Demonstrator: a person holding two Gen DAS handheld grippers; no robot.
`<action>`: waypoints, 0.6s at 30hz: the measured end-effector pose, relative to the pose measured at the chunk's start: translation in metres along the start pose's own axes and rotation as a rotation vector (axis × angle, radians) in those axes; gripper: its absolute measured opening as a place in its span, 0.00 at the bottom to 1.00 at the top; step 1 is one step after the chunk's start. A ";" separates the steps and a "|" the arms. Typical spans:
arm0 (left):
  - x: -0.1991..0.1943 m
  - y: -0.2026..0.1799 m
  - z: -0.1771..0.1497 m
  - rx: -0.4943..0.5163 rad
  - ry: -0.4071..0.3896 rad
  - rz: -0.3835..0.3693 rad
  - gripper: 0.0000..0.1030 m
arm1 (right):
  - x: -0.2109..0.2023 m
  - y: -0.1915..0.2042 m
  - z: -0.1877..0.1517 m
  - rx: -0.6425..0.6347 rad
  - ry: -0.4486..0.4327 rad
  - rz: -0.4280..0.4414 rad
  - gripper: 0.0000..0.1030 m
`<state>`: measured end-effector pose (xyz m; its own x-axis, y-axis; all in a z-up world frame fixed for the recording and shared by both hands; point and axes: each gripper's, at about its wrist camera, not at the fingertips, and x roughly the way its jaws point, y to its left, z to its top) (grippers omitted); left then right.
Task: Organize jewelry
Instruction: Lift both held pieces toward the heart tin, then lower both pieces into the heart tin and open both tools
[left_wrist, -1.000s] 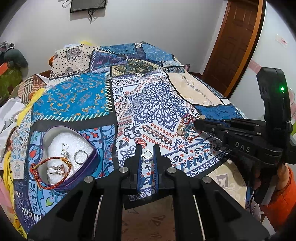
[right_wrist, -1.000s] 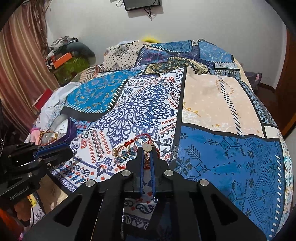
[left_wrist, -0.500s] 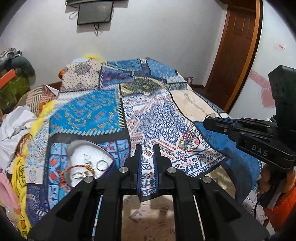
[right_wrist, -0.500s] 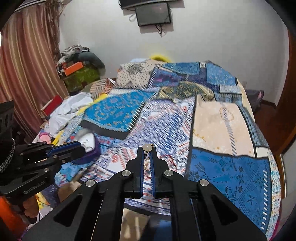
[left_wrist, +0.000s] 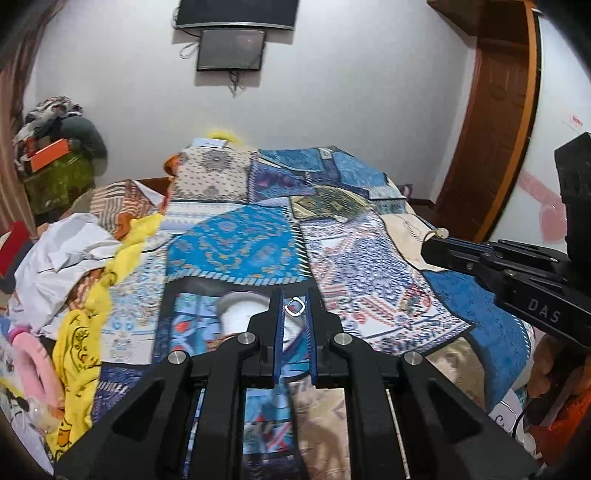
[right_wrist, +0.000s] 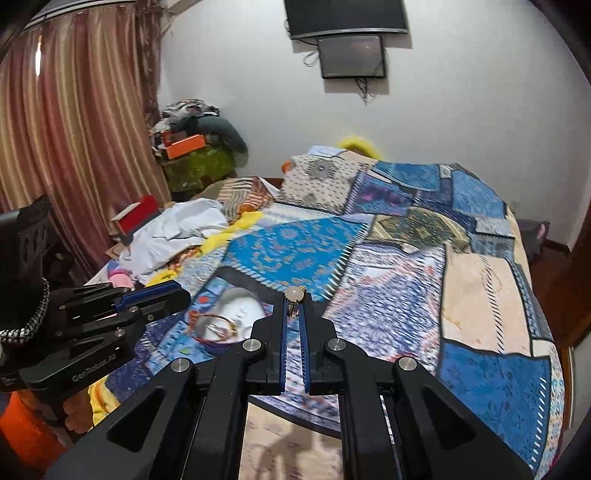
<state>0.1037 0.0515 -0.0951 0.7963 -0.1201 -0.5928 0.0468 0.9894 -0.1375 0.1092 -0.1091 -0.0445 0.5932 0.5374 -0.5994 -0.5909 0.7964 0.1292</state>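
Patchwork bedspread (right_wrist: 484, 295) below you; purple case (right_wrist: 236, 314) left of centre. Right gripper (right_wrist: 294, 306) pinches a pearl ring (right_wrist: 294, 294), left gripper (left_wrist: 294, 306) a silver ring (left_wrist: 294, 306). Lower each over the case's white lining before releasing. Since a second ago, both have lifted off the cloth.

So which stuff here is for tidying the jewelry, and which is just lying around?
For the job:
left gripper holding silver ring
right gripper holding pearl ring
jewelry box

Lying about:
white cloth
yellow cloth
orange box
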 end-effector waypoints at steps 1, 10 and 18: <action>-0.002 0.005 -0.001 -0.007 -0.003 0.007 0.09 | 0.002 0.004 0.001 -0.005 0.000 0.007 0.05; 0.006 0.042 -0.016 -0.071 0.028 0.039 0.09 | 0.034 0.029 -0.003 -0.029 0.060 0.065 0.05; 0.033 0.052 -0.031 -0.099 0.095 -0.004 0.09 | 0.076 0.033 -0.012 -0.034 0.172 0.107 0.05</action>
<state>0.1137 0.0968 -0.1458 0.7356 -0.1357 -0.6637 -0.0133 0.9766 -0.2145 0.1279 -0.0452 -0.0954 0.4254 0.5610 -0.7102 -0.6652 0.7259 0.1749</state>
